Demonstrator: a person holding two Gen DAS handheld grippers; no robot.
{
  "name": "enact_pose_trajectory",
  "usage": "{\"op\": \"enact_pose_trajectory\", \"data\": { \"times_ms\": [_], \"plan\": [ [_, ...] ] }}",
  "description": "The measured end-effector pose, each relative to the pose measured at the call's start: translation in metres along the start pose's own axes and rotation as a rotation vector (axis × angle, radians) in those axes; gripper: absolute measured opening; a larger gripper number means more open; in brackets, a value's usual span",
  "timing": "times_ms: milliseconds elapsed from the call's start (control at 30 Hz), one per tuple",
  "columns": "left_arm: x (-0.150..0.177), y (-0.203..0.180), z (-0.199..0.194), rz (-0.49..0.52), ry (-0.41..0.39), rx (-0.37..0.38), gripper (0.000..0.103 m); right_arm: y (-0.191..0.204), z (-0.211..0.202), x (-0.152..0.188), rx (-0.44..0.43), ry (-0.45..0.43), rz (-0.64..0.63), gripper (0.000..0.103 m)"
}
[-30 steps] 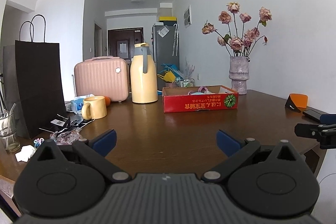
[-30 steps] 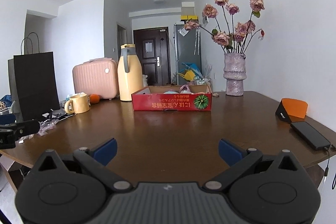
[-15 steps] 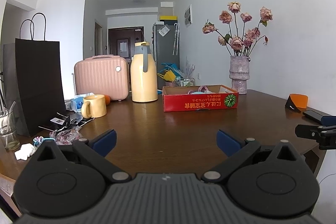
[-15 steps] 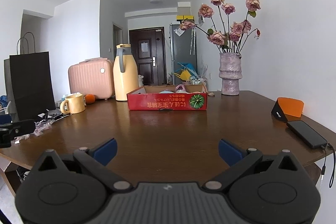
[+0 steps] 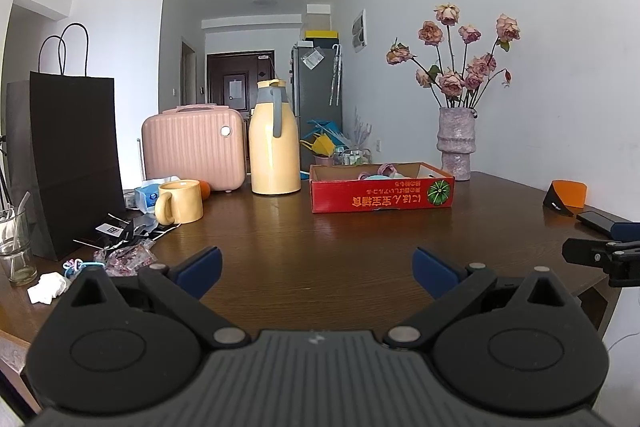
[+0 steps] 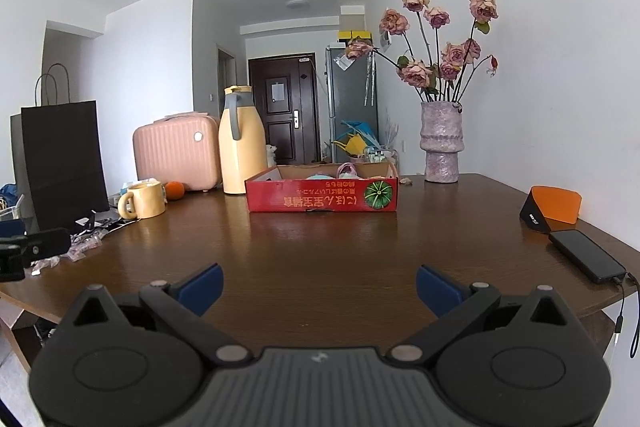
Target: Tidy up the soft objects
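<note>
On the left wrist view, the left gripper (image 5: 316, 269) hangs low over the near edge of the brown table (image 5: 320, 239), jaws spread wide, nothing between the blue pads. The red cardboard box (image 5: 382, 193) sits well ahead at mid-table, just beside the yellow jug (image 5: 274, 143). Pale pink and light blue soft items (image 5: 380, 173) peek over its rim; what they are is too small to tell. Loose bits lie at the left edge: crinkled wrappers (image 5: 128, 255), a small coloured chain (image 5: 78, 264), a crumpled white tissue (image 5: 46, 287), beside the black paper bag (image 5: 68, 163) and the yellow mug (image 5: 180, 202).

Over on the right wrist view, the right gripper (image 6: 318, 287) is likewise released and empty, aimed square at the box (image 6: 322, 195). A phone (image 6: 586, 255) with its cable lies at the right edge, near an orange-and-black stand (image 6: 554, 209).

Judgement: soft items already lie in the box, and the table between box and grippers is bare. This fits either a sort nearly finished or one with the left-edge pile yet to handle; the pictures do not settle which. For any pick, approach low and level, close gently on the bulk of the fabric, and keep clear of the mug, the phone cable and the vase (image 6: 442, 143).
</note>
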State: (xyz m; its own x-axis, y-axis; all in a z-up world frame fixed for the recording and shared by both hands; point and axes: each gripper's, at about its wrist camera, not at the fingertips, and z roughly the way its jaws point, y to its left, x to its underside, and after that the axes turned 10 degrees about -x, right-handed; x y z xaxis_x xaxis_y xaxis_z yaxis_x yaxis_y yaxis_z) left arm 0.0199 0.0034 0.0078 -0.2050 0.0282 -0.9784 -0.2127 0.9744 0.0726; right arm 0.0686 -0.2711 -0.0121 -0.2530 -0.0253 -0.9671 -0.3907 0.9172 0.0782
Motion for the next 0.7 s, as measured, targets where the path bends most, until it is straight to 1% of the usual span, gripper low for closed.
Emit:
{"op": "enact_pose_trajectory", "data": {
  "times_ms": [700],
  "plan": [
    [0.0004,-0.0002,-0.002,0.01,-0.013,0.005,0.103,0.0004,0.0019,0.0015,-0.004,0.003,-0.005,0.103]
  ]
}}
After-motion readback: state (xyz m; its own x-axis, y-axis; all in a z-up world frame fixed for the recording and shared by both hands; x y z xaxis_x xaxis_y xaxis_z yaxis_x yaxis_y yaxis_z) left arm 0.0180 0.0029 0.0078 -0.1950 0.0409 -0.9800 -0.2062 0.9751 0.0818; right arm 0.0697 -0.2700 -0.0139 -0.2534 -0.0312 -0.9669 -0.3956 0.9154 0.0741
